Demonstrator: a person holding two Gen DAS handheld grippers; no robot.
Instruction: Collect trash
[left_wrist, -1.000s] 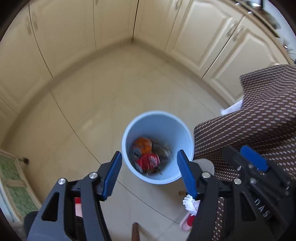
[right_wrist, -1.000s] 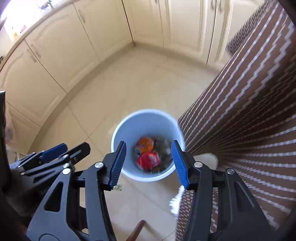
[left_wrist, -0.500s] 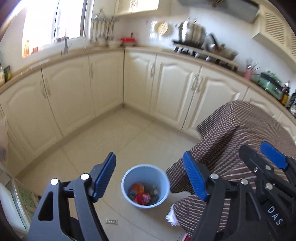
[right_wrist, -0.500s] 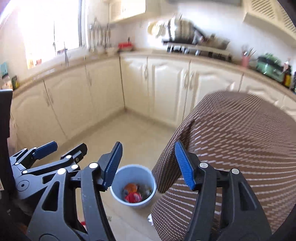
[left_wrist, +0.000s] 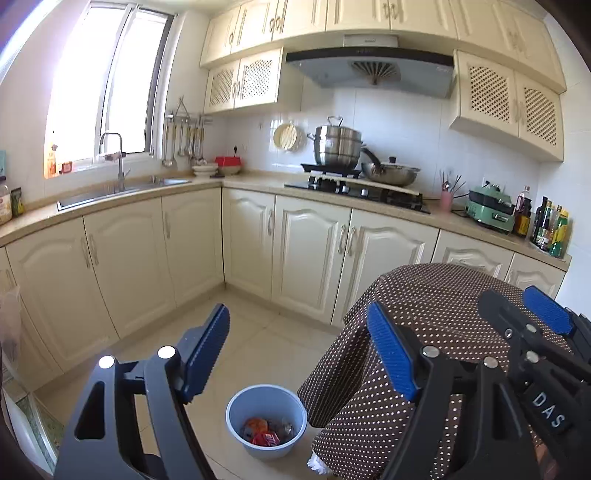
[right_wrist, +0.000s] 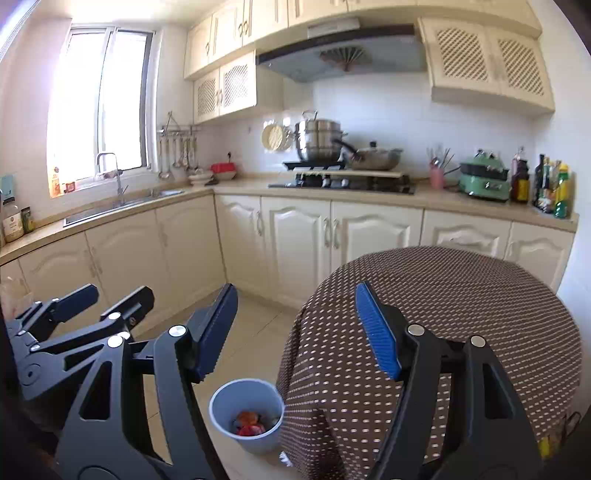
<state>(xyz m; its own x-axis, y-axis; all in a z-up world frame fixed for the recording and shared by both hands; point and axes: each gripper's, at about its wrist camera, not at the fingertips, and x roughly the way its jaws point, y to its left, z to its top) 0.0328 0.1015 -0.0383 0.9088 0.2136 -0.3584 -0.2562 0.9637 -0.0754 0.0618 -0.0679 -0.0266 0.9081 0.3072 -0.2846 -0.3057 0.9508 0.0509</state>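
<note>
A light blue bin (left_wrist: 266, 421) stands on the tiled floor beside the table, with red and orange wrappers (left_wrist: 263, 432) inside. It also shows in the right wrist view (right_wrist: 246, 419). My left gripper (left_wrist: 297, 345) is open and empty, held high above the bin. My right gripper (right_wrist: 295, 326) is open and empty, level with the table top. The right gripper's body shows at the right of the left wrist view (left_wrist: 532, 350), and the left gripper's body shows at the left of the right wrist view (right_wrist: 77, 317).
A round table under a brown dotted cloth (right_wrist: 461, 306) stands right of the bin. Cream cabinets (left_wrist: 310, 251) line the back and left walls, with a sink (left_wrist: 122, 190), a stove with pots (left_wrist: 354, 177) and bottles (right_wrist: 554, 188) on the counter.
Both grippers have risen and tilted up from looking straight down into the bin to facing the kitchen. The bin now lies low and small in both views. Both stay open.
</note>
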